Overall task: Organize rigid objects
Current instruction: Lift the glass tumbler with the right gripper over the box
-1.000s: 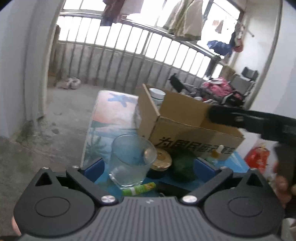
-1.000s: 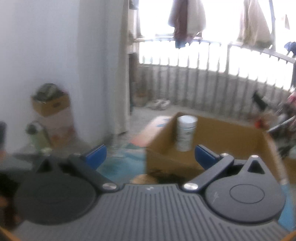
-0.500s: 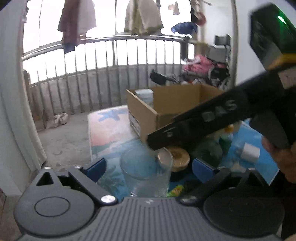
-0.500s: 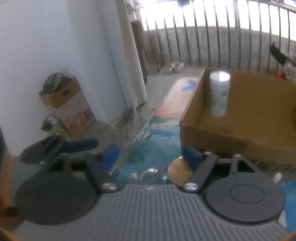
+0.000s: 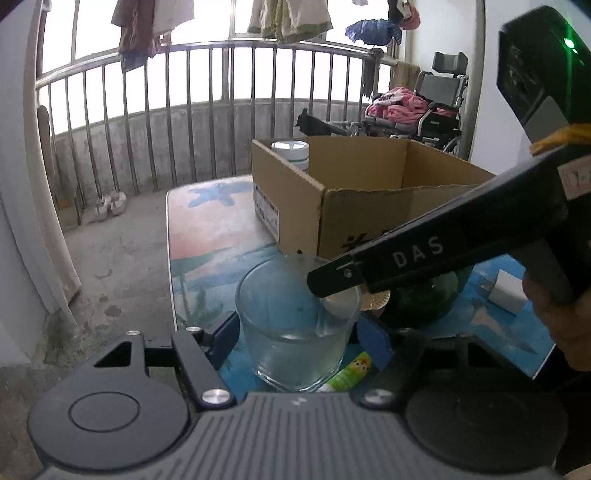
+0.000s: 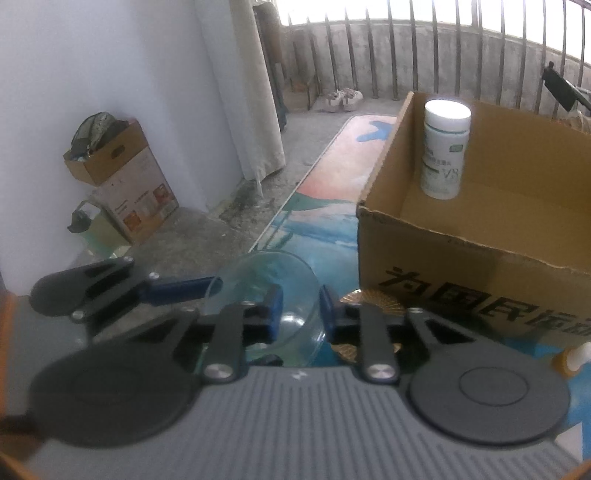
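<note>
A: Changed in the last second?

B: Both sets of tongs, wide apart a second ago, now closing. Left gripper brought down around the glass, blue pads hard by its left and right sides, no firm squeeze visible yet. Right gripper swung in from the right and dipped over the rim: one pad inside the glass, one outside, narrowing on the right wall with a sliver of gap left

A: Meaning for the tidying?

B: Probably a two-handed pickup of the glass, nearly secured but not lifted. Standing upright on the near part of the table, just in front of the box. Likely bound for that box, where a white bottle stands already in the far left corner. Worth minding: thin glass wall, slippery, easy to tip if pinched on one side only

A: And the surface?

B: Painted top, blue and pink. Right of the glass a gold lid, a dark green thing, something small and white; a green tube lying at the near edge

A: The room?

B: Concrete balcony, metal railing at the far side, laundry hung above, shoes on the floor far left, wheelchair far right. Pale wall on the left with a carton against it
</note>
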{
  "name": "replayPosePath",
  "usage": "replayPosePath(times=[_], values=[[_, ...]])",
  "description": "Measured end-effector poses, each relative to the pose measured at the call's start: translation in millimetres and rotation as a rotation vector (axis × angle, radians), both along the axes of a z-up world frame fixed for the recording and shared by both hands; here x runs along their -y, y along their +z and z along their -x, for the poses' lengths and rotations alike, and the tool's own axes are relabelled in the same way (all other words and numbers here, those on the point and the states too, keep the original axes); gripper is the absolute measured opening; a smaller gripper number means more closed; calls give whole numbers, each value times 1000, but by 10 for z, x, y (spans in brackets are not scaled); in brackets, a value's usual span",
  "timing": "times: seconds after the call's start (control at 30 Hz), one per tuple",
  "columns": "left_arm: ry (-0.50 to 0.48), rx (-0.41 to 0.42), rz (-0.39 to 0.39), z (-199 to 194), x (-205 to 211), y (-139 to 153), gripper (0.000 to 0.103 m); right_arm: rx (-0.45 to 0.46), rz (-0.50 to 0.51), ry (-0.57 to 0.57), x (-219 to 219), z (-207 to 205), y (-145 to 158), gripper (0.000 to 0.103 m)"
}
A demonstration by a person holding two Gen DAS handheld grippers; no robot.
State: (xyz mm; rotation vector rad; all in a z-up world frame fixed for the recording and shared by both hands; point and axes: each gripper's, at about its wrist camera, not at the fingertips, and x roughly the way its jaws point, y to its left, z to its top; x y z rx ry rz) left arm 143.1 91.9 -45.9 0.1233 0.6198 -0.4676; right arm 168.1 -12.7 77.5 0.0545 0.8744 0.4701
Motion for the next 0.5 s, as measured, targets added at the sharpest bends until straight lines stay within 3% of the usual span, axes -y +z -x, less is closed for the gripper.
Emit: replayPosePath(times=[0.33, 0.5], values=[[-1, -41, 23, -145, 10, -89, 80, -34, -2, -2, 3, -120, -124, 13], [-8, -63, 53, -168, -2, -117, 74, -33, -2, -1, -8, -118, -139, 13]])
